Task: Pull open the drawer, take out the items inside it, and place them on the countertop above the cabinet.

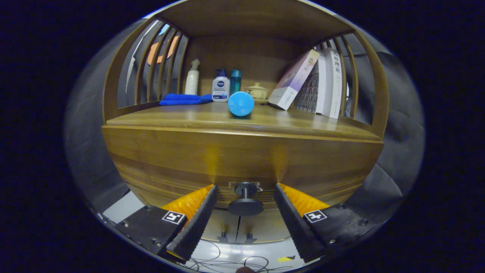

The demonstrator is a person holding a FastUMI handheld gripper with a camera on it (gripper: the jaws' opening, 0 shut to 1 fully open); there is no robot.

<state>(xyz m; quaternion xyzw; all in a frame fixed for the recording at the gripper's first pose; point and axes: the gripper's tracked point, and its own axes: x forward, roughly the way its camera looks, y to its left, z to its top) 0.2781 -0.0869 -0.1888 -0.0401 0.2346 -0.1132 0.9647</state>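
Drawer (242, 159) sits flush in the wooden cabinet, its round knob (245, 199) between the spread, empty fingers of the gripper (245, 189). A blue ball (241, 103) rests on the countertop (303, 123) above; whether the drawer has yet to open or is shut again cannot be told

The gripper (245, 189) points level and straight forward, its two fingers (197, 216) spread wide apart, splayed outward, neither finger pressing on anything.

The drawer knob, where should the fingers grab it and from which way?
Grab the drawer knob by its thin stem, just behind the round flat cap, coming straight from the front. The cap is wider than the stem, so it should catch behind closed fingers when pulling. The open fingers already stand on either side of it, not touching, so they probably only need to close.
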